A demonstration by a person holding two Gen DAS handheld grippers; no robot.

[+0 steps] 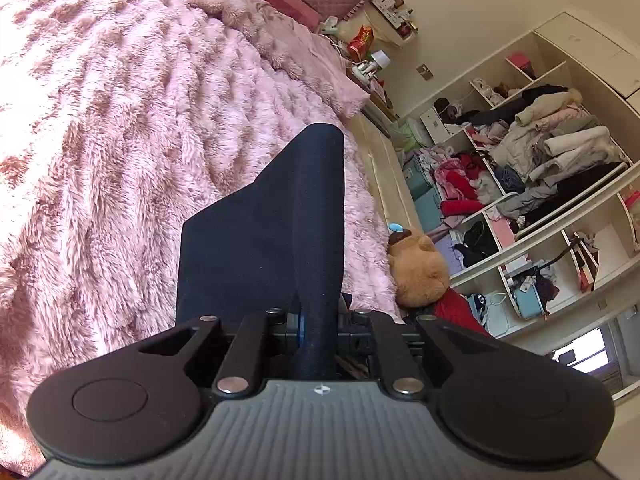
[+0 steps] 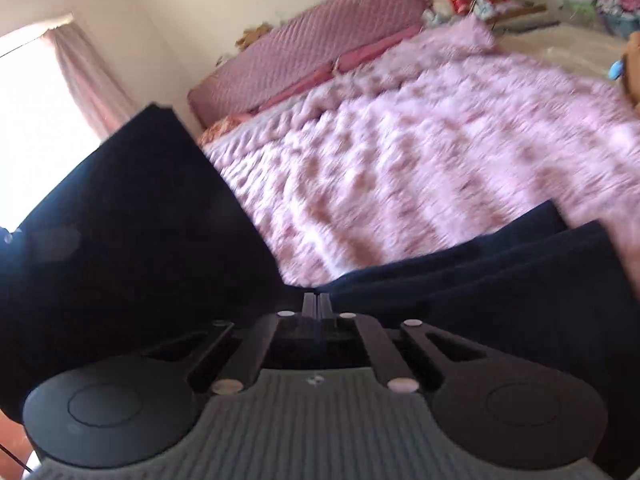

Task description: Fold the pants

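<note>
The dark navy pants are held up over the fluffy pink bedspread. In the left wrist view my left gripper is shut on a fold of the pants, and the cloth covers the fingers. In the right wrist view my right gripper is shut on the pants. The cloth rises in a big flap at the left and trails to the right across the bedspread. This view is blurred by motion.
Pink headboard cushions stand at the far end of the bed. A brown plush toy lies by the bed's right edge. Open shelves full of clothes line the wall at the right. A cluttered nightstand stands beside the bed.
</note>
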